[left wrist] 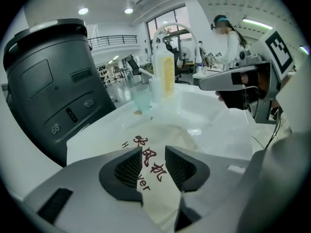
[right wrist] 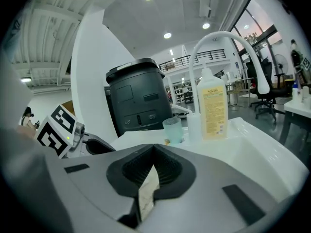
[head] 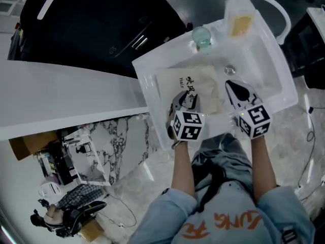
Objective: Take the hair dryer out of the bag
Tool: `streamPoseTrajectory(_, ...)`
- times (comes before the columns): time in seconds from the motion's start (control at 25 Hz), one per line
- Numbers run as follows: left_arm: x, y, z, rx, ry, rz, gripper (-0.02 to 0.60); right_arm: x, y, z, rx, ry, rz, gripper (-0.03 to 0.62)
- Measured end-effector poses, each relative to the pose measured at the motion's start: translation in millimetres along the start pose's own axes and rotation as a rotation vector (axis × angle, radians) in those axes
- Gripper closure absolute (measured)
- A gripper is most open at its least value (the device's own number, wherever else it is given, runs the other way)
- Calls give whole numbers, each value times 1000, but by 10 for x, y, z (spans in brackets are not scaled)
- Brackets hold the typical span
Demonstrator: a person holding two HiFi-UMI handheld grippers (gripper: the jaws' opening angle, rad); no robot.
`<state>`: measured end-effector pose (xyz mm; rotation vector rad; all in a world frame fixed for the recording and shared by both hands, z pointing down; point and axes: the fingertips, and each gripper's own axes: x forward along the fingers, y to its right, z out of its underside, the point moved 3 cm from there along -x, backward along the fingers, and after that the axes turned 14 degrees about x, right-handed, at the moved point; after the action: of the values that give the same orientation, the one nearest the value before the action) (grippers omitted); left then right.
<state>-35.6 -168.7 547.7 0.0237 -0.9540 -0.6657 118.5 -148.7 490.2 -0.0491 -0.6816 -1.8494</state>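
A cream cloth bag [head: 200, 85] with red characters lies flat in the white sink [head: 274, 72]. No hair dryer shows outside it. My left gripper [head: 186, 100] hovers over the bag's near left part, open; in the left gripper view its jaws [left wrist: 153, 165] straddle the printing on the bag [left wrist: 160, 140] without pressing it. At the bag's right edge my right gripper [head: 235, 89] is shut. In the right gripper view a strip of the bag's cloth [right wrist: 147, 192] is pinched between its closed jaws [right wrist: 153, 165].
At the sink's far rim stand a yellow soap bottle [head: 239, 18], a pale green tumbler [head: 201, 36] and a white arched faucet [head: 277, 8]. A black bin [head: 96, 24] sits far left, beyond a white counter [head: 61, 95]. A person stands in the background [left wrist: 228, 38].
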Motion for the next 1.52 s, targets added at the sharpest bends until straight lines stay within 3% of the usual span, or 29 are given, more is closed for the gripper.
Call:
streamPoseTrajectory(0.48, 445, -179, -198, 109, -13, 57, 420, -37, 377, 54, 79, 3, 154, 594)
streamPoseTrajectory(0.6, 553, -153, -185, 136, -43, 78, 334, -59, 449, 59, 91, 3, 188, 594)
streamPoseTrajectory(0.84, 687, -71, -115, 161, -102, 132, 336, -164, 585, 53, 118, 16, 251, 594)
streamPoseTrajectory(0.92, 704, -58, -100, 186, -116, 139, 353, -181, 579, 66, 125, 13, 262, 594)
streamPoseTrajectory(1.16, 732, -45, -39, 288, -163, 128, 478, -148, 512, 81, 124, 2, 271, 594)
streamPoseTrajectory(1.24, 740, -42, -7, 338, -182, 118, 559, -112, 454, 78, 117, -8, 268, 594)
streamPoseTrajectory(1.52, 743, -13, 78, 397, -176, 139, 581, 35, 248, 39, 70, -24, 243, 594)
